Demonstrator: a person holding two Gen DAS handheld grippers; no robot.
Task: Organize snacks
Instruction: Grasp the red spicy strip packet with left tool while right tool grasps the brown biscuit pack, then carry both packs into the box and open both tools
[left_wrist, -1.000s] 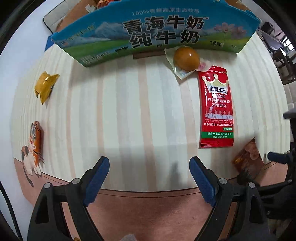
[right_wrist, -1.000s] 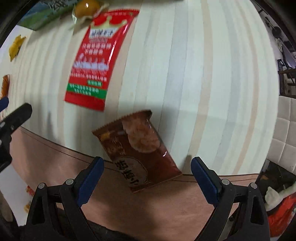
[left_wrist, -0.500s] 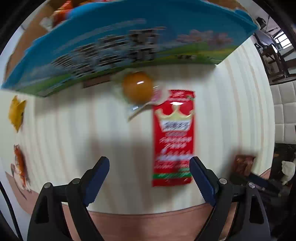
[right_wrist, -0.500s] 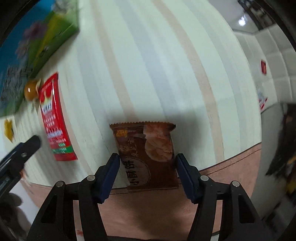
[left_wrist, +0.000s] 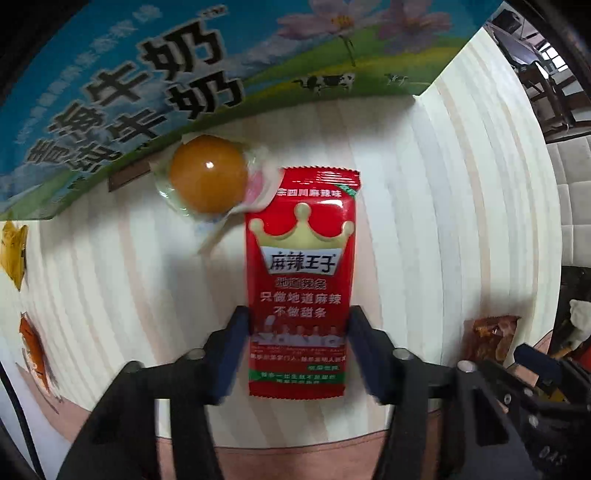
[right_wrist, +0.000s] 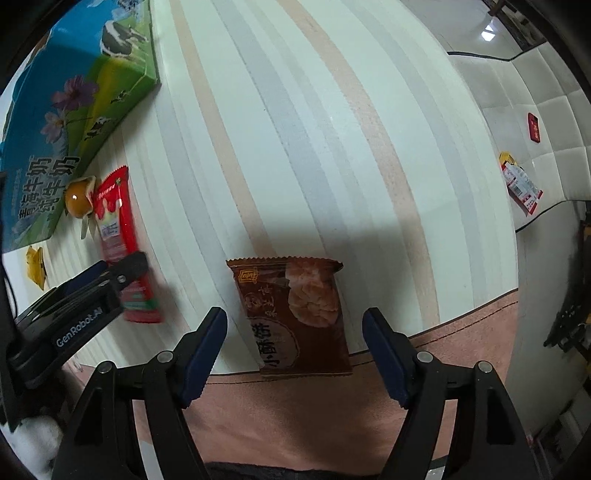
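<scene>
Striped tablecloth (right_wrist: 332, 129) in pale, grey and tan bands, bordered by a pinkish-brown edge strip (right_wrist: 295, 413) along the near side. Beyond the table edge, quilted cream panelling (right_wrist: 546, 122) bearing a small red object (right_wrist: 533, 127); dark chair frames (left_wrist: 543, 70) at upper right.

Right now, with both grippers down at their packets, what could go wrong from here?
The left gripper has just been closing on the red packet, whose top corner touches the wrapped egg; lifting could drag the egg along. The right gripper, jaws just reopening, straddles the brown biscuit packet without touching it; that packet overhangs the striped cloth's edge, so a nudge may slide it.
</scene>
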